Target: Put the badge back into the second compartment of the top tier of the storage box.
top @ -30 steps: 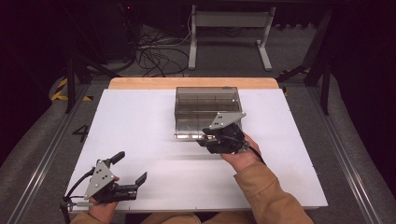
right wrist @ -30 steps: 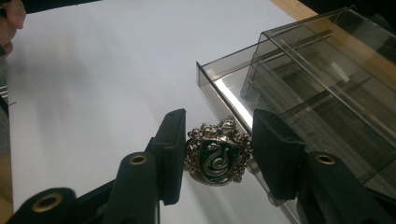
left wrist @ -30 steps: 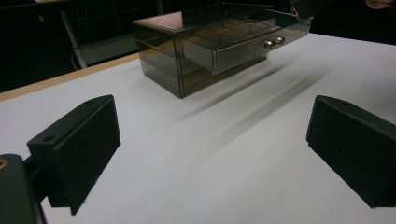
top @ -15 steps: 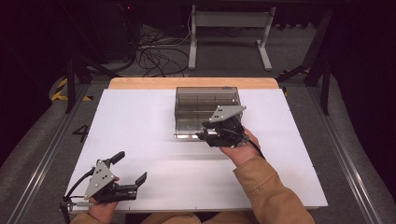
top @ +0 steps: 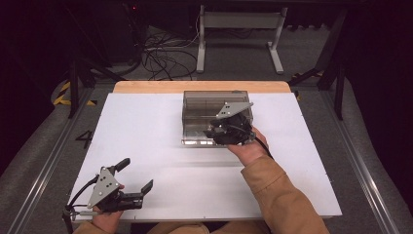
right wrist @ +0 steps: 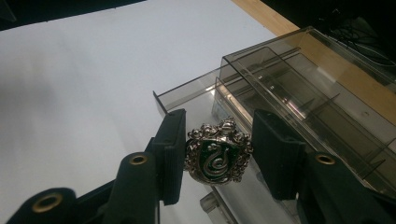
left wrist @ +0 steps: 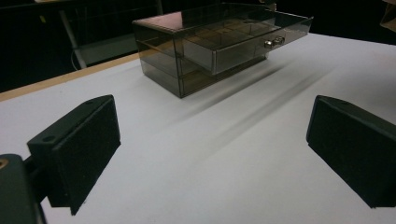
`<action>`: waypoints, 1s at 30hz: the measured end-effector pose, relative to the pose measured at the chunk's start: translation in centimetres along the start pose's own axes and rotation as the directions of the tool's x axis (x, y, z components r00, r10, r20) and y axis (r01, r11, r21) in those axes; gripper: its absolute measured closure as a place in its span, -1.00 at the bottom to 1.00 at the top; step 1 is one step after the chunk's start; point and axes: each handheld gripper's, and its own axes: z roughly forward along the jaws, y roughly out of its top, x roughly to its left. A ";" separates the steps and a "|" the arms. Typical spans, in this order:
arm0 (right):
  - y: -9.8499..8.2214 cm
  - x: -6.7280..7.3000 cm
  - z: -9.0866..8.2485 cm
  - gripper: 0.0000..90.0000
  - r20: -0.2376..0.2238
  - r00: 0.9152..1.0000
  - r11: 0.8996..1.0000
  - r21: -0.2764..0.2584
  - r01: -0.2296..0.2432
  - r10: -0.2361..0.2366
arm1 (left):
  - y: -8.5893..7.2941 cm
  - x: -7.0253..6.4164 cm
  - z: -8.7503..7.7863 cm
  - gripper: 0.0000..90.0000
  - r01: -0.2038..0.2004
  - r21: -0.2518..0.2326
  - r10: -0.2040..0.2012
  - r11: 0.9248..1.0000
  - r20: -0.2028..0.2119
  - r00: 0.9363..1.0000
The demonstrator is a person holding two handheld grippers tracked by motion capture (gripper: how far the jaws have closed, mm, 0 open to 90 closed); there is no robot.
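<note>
White tabletop [top: 146, 131] carries a smoky clear drawer box [top: 204, 105] near its far edge, top drawer [left wrist: 247, 39] pulled out. Right tongs [right wrist: 217, 140] clamp a silver-green crest badge [right wrist: 217, 156] over that drawer. Left tongs [top: 134, 175] rest near the front-left corner, spread wide, empty.

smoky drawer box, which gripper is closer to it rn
Right. The right gripper is over the box's open drawer, holding a crest brooch. The left gripper sits open near the table's near left corner, well away from the box.
</note>
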 end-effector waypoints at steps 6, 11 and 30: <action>-0.1 -0.6 0.5 0.25 0.012 1.000 1.000 0.011 -0.013 0.013 | 0.0 0.0 0.0 -0.92 0.000 0.000 0.000 1.000 0.000 1.000; -0.2 -1.0 0.7 0.25 0.026 0.999 1.000 0.015 -0.026 0.026 | 0.0 0.0 0.0 -0.92 -0.002 0.003 0.002 1.000 0.000 1.000; -1.1 -2.7 2.0 0.25 0.074 0.996 0.995 0.089 -0.053 0.047 | 0.0 0.0 0.0 -0.92 0.000 0.002 0.000 1.000 0.001 1.000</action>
